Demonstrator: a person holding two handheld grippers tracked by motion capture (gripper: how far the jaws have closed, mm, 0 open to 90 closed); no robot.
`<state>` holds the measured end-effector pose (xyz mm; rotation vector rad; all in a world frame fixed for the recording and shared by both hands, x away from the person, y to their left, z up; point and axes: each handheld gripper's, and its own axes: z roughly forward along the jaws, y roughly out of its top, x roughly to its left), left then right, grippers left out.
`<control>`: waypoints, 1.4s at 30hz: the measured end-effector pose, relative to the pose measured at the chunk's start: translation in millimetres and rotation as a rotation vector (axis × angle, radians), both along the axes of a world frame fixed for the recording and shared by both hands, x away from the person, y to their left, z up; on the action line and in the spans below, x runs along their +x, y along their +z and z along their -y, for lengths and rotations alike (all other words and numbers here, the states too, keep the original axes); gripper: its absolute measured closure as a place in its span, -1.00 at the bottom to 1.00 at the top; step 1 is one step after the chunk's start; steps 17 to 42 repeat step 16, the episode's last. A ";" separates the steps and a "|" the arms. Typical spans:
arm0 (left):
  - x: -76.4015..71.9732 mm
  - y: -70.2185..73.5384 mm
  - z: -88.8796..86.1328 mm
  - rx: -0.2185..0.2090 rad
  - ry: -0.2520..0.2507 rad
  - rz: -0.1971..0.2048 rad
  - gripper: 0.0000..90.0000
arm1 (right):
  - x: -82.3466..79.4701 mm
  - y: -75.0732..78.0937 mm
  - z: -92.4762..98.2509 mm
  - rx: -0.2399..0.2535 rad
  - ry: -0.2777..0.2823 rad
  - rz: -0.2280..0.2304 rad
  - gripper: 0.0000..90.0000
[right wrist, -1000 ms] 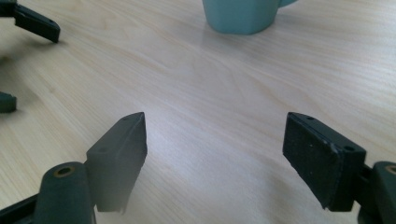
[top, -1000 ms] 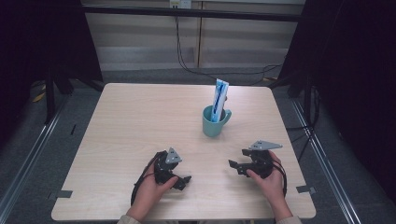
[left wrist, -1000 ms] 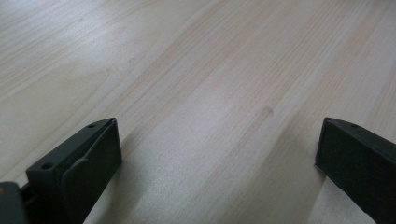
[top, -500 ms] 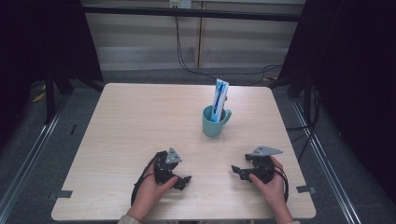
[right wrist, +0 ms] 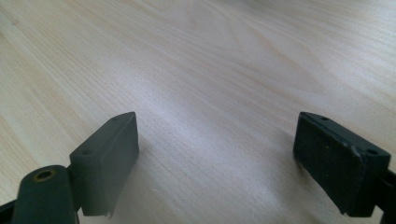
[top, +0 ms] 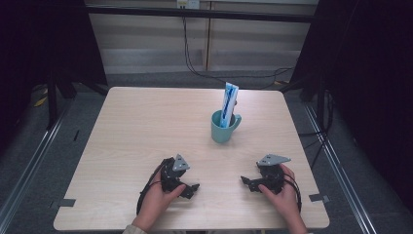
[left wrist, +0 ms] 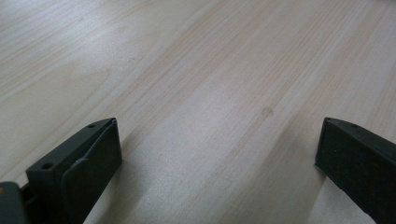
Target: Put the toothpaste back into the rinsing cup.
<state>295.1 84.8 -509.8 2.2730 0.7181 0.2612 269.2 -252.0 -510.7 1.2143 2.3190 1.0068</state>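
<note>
A teal mug (top: 223,130) stands right of the table's middle, and a blue-and-white tube (top: 229,101) sticks up out of it. Both grippers rest low on the wooden table (top: 141,126) near its front edge, each in one of the person's hands. My left gripper (top: 189,188) (left wrist: 217,140) is open, with bare wood between its jaws. My right gripper (top: 247,181) (right wrist: 217,135) points left toward the other one. Its jaws have just been opening and stand wide apart with nothing between them. The mug lies well beyond both grippers.
Dark metal frame rails (top: 29,165) run along the floor on both sides of the table. Cables (top: 195,68) hang down behind its far edge. Tape marks (top: 67,202) sit at the front corners.
The right gripper has sunk a little toward the tabletop and the front edge. The left gripper, the mug and the tube have kept still.
</note>
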 end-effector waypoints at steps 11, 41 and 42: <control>0.0 -0.1 0.0 -0.001 0.000 0.000 -1.00 | 0.0 0.0 -0.1 -0.003 -0.001 0.001 -0.69; 0.0 0.0 0.2 0.001 0.001 0.000 -1.00 | 0.0 0.1 -0.1 -0.003 -0.001 0.000 -0.69; 0.0 0.0 0.2 0.001 0.001 0.000 -1.00 | 0.0 0.1 -0.1 -0.003 -0.001 0.000 -0.69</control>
